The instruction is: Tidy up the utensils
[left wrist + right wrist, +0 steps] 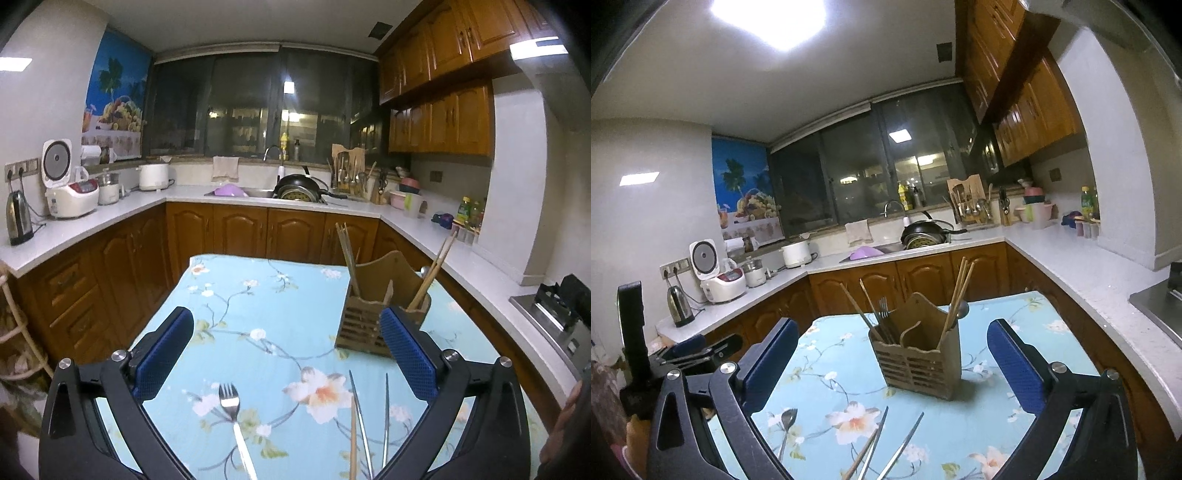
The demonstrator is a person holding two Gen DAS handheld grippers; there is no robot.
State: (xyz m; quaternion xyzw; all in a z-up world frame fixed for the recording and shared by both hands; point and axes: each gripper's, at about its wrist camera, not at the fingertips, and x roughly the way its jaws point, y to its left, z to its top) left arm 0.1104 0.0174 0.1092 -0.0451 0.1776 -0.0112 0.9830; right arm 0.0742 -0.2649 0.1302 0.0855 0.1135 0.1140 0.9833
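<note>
A wooden utensil holder [373,325] [918,360] stands on the table with the blue floral cloth [258,314] [960,435], with wooden chopsticks, a fork and a spoon in it. A metal fork [231,410] [786,424] lies on the cloth near me. Two metal chopsticks [384,417] [897,450] and a wooden chopstick [353,439] [862,458] lie beside it. My left gripper [284,339] is open and empty, above the fork. My right gripper [894,354] is open and empty, with the holder between its fingers in the view but farther away.
White counters [110,218] run around the kitchen with a rice cooker [70,195], a kettle [18,218], a sink with pans [295,188] and a utensil rack [347,173]. A stove [554,314] is at the right. The left gripper's body [683,354] shows at left.
</note>
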